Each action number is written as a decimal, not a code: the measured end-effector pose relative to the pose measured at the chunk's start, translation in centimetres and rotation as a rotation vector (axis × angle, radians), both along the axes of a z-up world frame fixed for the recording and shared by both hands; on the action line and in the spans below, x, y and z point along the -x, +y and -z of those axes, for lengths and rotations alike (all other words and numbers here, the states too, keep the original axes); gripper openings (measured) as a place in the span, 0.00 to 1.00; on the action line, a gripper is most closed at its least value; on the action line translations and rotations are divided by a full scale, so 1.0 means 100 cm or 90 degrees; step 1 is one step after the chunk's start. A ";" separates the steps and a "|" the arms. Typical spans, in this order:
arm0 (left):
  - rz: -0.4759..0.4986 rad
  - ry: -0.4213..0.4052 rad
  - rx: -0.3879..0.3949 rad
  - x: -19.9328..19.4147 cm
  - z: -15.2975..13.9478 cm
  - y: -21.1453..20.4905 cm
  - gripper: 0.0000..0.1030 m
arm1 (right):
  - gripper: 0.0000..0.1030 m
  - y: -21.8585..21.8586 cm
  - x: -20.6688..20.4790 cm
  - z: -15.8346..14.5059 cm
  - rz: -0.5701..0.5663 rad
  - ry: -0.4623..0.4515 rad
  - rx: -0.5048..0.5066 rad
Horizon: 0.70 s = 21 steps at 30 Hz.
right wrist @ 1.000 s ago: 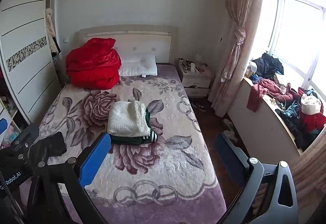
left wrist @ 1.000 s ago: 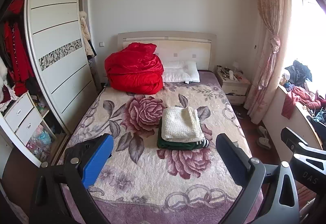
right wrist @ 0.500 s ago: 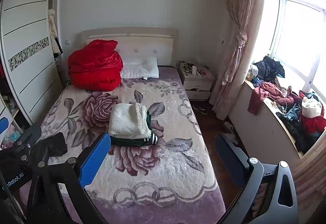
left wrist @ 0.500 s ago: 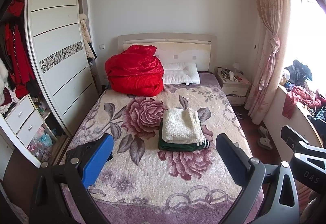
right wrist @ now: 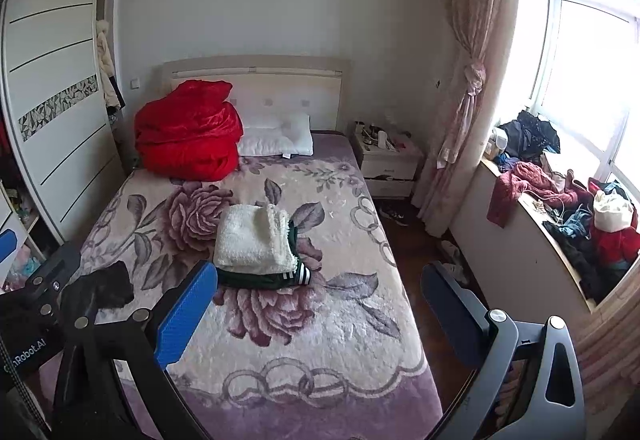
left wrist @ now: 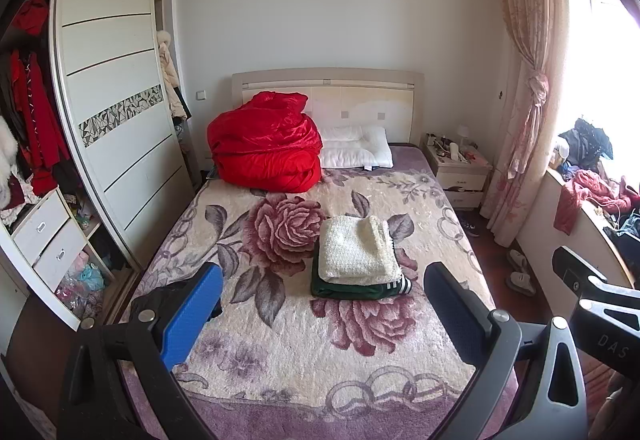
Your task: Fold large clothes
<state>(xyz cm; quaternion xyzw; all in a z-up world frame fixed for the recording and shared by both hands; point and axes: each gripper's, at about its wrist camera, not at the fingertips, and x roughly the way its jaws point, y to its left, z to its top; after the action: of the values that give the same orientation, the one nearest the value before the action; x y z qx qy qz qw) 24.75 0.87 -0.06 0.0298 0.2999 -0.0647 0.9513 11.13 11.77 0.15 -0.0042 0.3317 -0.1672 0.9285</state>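
The folded stack, a cream fleece (left wrist: 356, 250) on top of a green garment (left wrist: 360, 286), sits mid-frame on the floral blanket (left wrist: 280, 344). Not much has changed: both cameras have pulled back a touch, so the stack looks smaller. The left gripper (left wrist: 320, 306) and right gripper (right wrist: 316, 304) gape wide, holding nothing. I reckon the next piece comes from the clothes heap (right wrist: 568, 215) at right.
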 end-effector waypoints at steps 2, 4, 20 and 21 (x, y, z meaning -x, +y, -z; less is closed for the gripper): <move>0.000 -0.001 0.000 0.000 -0.002 0.000 1.00 | 1.00 0.000 0.001 0.000 0.001 0.000 -0.001; 0.000 -0.001 0.001 0.000 -0.003 0.000 1.00 | 1.00 0.000 0.001 0.000 -0.001 0.001 -0.004; -0.016 -0.015 -0.013 0.005 -0.001 -0.001 1.00 | 1.00 0.003 0.002 -0.003 0.002 0.007 -0.008; -0.016 -0.015 -0.012 0.005 -0.001 0.000 1.00 | 1.00 0.003 0.002 -0.004 0.002 0.008 -0.007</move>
<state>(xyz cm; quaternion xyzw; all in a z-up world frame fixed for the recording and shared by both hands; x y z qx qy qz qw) 24.23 0.82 0.02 0.0358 0.2896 -0.0497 0.9552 10.90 12.11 0.50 0.0003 0.3386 -0.1668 0.9260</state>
